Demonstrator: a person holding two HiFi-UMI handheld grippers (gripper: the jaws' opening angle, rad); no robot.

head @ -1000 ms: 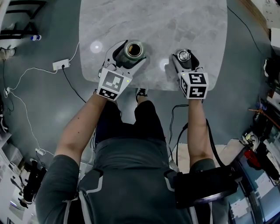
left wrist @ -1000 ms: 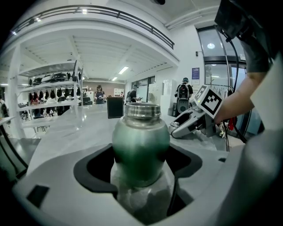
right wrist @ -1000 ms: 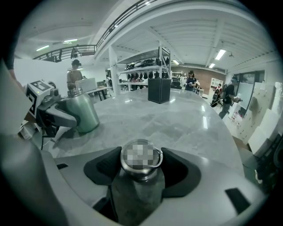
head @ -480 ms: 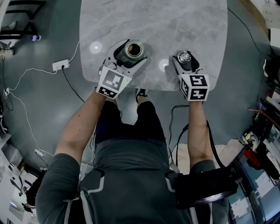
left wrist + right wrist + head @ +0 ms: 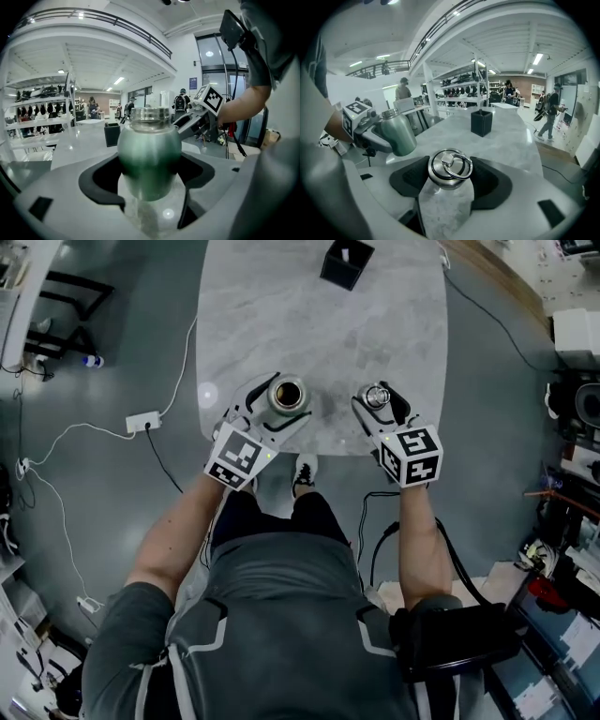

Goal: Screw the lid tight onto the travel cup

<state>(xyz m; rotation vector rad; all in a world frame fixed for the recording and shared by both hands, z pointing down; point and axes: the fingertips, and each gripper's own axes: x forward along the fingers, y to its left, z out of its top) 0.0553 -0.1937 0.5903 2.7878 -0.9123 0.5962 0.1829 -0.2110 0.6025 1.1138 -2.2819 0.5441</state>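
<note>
Tabletop (image 5: 281, 324) lies open up to a black box (image 5: 346, 262) at its far edge.

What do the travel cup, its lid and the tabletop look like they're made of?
Travel cup: probably stainless steel, brushed satin finish with a greenish tint, going by its soft streaky reflections.
Lid: polished metal, likely steel, shown by mirror glints; its dark band is perhaps rubber.
Tabletop: grey veined marble or a marble-look surface, glossy, with lamp spots reflecting.

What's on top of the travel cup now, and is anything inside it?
Nothing on top: the mouth of the travel cup is open, and the lid sits apart in the right gripper. The inside looks dark; its bottom cannot be seen.
</note>
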